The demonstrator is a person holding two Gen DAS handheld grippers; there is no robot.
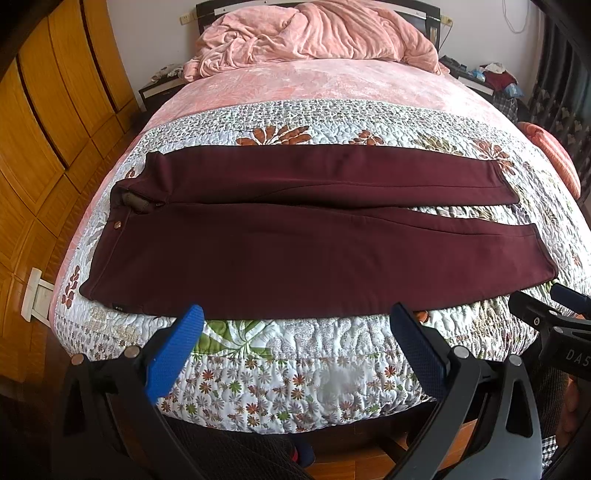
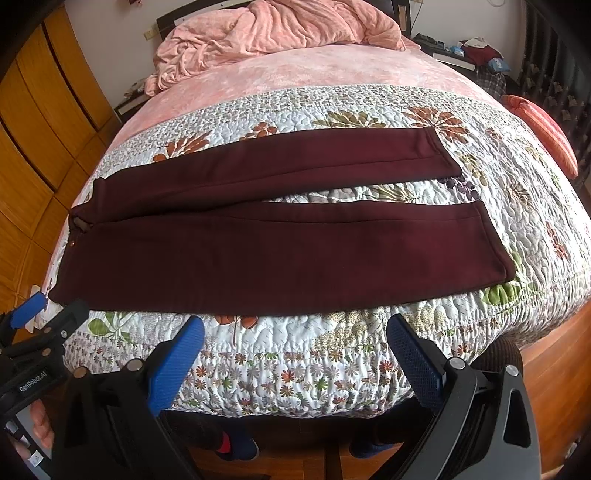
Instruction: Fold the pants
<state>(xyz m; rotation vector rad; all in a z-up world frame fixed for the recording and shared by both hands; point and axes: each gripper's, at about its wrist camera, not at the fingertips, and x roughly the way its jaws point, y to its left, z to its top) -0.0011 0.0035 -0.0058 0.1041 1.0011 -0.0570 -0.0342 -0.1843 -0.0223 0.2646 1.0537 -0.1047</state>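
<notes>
A pair of dark maroon pants (image 1: pixel 295 236) lies flat and unfolded across the bed (image 1: pixel 332 85), on top of a white floral quilt (image 1: pixel 295 350) that covers the near end of the mattress. The waist points toward the left, where a small copper-coloured button (image 1: pixel 119 223) and a patch of olive lining (image 1: pixel 138 201) show at the open fly. The two legs run to the right, close together near the seat and parting into a narrow gap toward the hems, so that a wedge of quilt shows between them. The cloth looks thick and smooth, with only faint creases along the seams. A small dark label sits at the near waist corner.

The left gripper (image 1: pixel 295 325) hovers above the quilt's near edge, its blue-padded fingers (image 1: pixel 177 350) spread wide, holding nothing. The right gripper (image 2: pixel 295 328) hangs beside it in the same way, fingers apart and empty, just short of the near leg. A crumpled pink blanket (image 1: pixel 314 33) is heaped at the head of the bed.
</notes>
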